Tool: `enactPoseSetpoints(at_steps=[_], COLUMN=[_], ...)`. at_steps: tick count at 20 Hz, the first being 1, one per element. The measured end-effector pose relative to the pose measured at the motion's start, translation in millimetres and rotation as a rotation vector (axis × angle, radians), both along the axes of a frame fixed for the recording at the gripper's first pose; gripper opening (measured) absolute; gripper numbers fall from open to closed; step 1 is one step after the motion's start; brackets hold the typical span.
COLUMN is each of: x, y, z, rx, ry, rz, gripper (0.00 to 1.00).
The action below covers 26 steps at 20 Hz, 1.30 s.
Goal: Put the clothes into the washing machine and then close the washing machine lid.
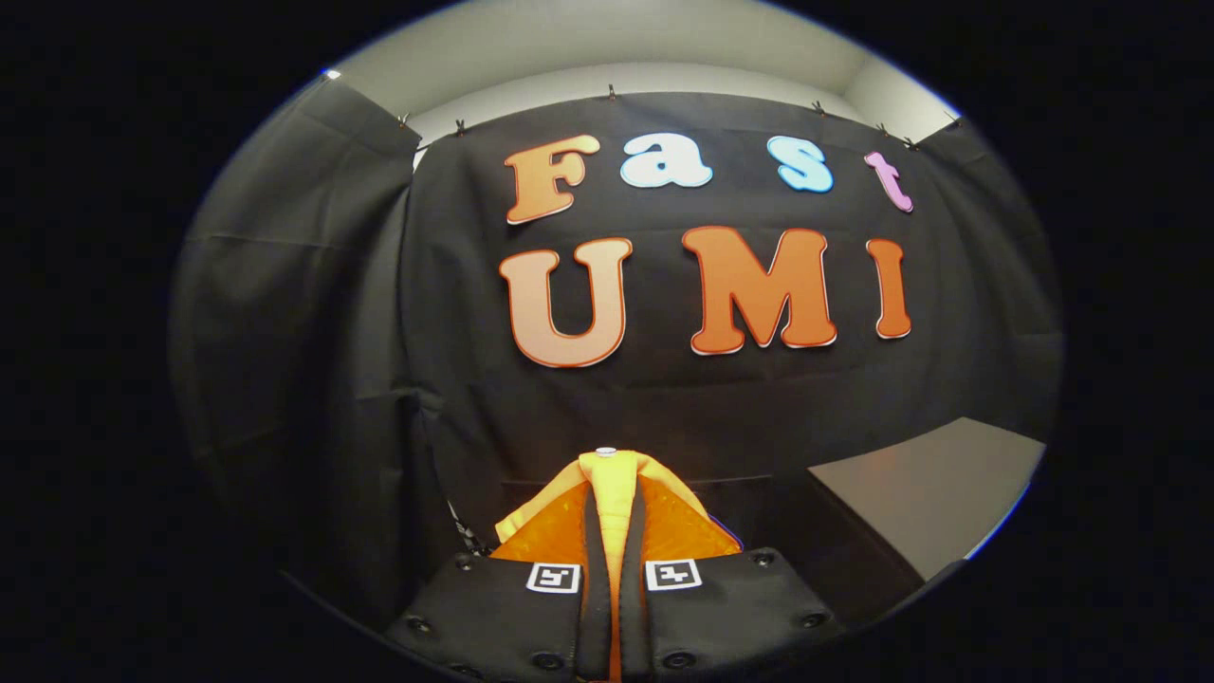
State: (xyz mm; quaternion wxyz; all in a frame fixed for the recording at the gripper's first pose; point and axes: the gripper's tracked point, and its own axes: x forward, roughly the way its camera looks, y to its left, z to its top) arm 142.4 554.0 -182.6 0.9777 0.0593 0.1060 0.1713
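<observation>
My gripper (608, 493) is shut on a yellow and orange garment (612, 498). The cloth is pinched between the two orange fingers (545, 536) and bulges up past their tips, with a small white button at its top. The garment is held up in the air in front of the black cloth wall.
A grey flat surface (934, 493) lies to the right, beyond the fingers and lower down. Black cloth hangs behind and to the left. A pale wall and ceiling run above the cloth.
</observation>
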Motion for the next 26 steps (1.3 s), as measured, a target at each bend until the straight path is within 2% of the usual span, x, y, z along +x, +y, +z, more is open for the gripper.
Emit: enactPoseSetpoints(at_steps=[5, 11, 26], x=[5.1, 2.1, 13.5], y=[34.0, 45.0, 41.1], z=[-95.4, -202.8, -360.3], rx=[-0.042, -0.127, -0.183], ry=[0.190, 0.373, 0.778], rz=[0.019, 0.023, -0.030], gripper=[0.12, 0.12, 0.12])
